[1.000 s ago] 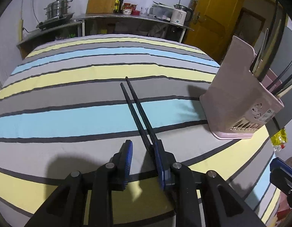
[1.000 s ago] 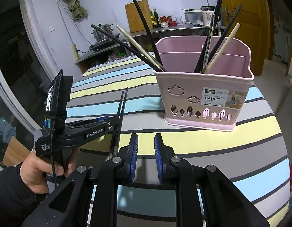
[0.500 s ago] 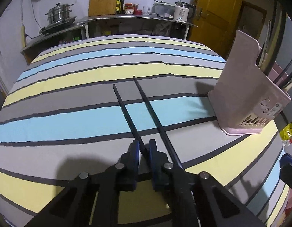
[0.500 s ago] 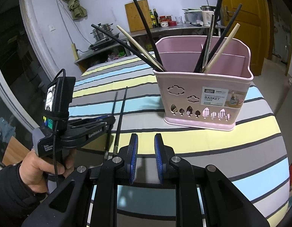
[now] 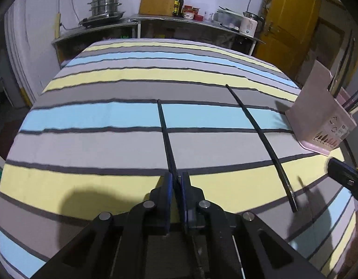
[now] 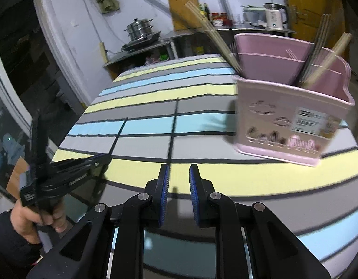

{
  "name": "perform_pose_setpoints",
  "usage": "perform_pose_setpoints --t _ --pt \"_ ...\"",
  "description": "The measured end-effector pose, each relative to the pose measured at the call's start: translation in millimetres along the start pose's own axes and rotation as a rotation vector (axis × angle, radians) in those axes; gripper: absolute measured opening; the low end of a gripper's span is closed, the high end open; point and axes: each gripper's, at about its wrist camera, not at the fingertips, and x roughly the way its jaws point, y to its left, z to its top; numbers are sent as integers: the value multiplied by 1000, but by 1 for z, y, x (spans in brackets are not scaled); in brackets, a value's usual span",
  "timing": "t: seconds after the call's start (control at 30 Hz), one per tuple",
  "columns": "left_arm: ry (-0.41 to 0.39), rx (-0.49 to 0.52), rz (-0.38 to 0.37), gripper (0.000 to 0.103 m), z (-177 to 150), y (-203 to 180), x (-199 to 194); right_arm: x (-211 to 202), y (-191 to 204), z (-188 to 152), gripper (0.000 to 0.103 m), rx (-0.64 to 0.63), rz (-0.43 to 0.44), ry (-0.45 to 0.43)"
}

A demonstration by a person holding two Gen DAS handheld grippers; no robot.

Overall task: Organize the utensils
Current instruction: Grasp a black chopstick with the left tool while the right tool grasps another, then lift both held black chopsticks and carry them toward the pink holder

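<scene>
Chopsticks now split apart, left claw [image 5: 176,181] pinching one chopstick [image 5: 166,137], basket [image 6: 292,114] beside

Right claw [image 6: 178,181] parted — black chopstick [image 6: 173,130] ahead.

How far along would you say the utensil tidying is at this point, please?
Done: several chopsticks already stand in the pink basket. In hand: the left claw is shut on one black chopstick. Left: the second black chopstick lies on the striped cloth, with the open right claw nearby.
</scene>
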Motion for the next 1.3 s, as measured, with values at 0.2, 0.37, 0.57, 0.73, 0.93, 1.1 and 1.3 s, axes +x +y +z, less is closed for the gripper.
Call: perform_pose_setpoints --t 0.2,0.37,0.57,0.73,0.93,1.1,1.3 --pt "13 -31 -49 8 5 10 2 51 15 10 18 -46 -5 64" --pt "12 -47 -69 8 15 12 12 81 14 13 17 -43 -33 111" --pt "-8 -29 -68 8 16 11 14 69 11 0 7 -34 -50 114" --pt "0 -25 -84 8 3 8 5 44 15 -27 7 -12 -34 120" --pt "22 -47 -90 8 6 10 5 38 20 -23 13 -42 -28 135" --pt "23 -57 -73 8 16 8 13 53 23 1 13 -52 -26 116" --pt "8 -7 -32 8 23 1 21 79 25 11 13 -74 -45 138"
